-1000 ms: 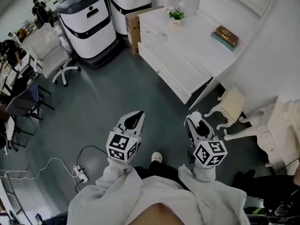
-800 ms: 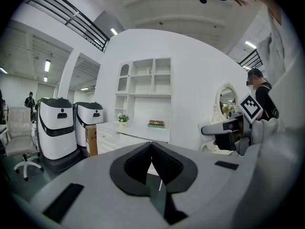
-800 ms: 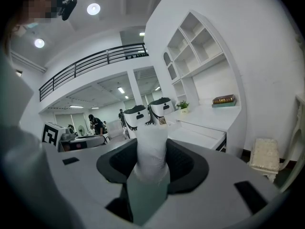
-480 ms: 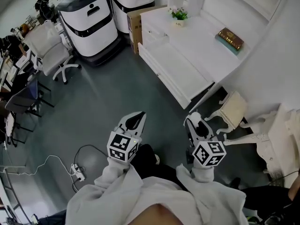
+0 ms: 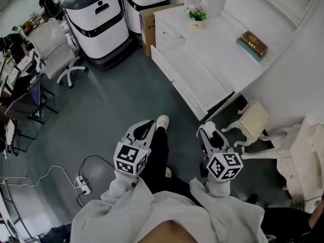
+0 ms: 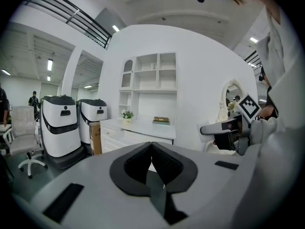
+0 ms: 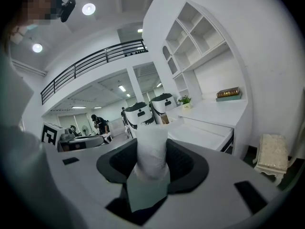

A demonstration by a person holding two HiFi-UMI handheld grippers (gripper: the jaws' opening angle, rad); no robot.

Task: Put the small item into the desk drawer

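Note:
A small white wrapped item (image 7: 151,151) stands between the dark pads of my right gripper (image 7: 152,142), which is shut on it. In the head view the right gripper (image 5: 207,128) hangs over the grey floor, short of the white desk (image 5: 223,39), whose wide drawer (image 5: 190,77) is pulled out. Level with it to the left, my left gripper (image 5: 150,122) has nothing in it. In the left gripper view its pads (image 6: 143,162) meet at the tip. The desk (image 6: 143,127) shows ahead in that view, and the drawer (image 7: 205,130) shows in the right gripper view.
A book (image 5: 253,40) and a small potted plant (image 5: 196,15) sit on the desk. A cream stool (image 5: 251,119) stands right of the drawer. Two white machines (image 5: 96,19), a cardboard box (image 5: 147,22) and an office chair (image 5: 53,52) are further left. A power strip (image 5: 83,185) lies on the floor.
The person has stepped towards the desk: a dark leg and a white shoe have swung forward between the grippers. Both grippers keep their place and grip.

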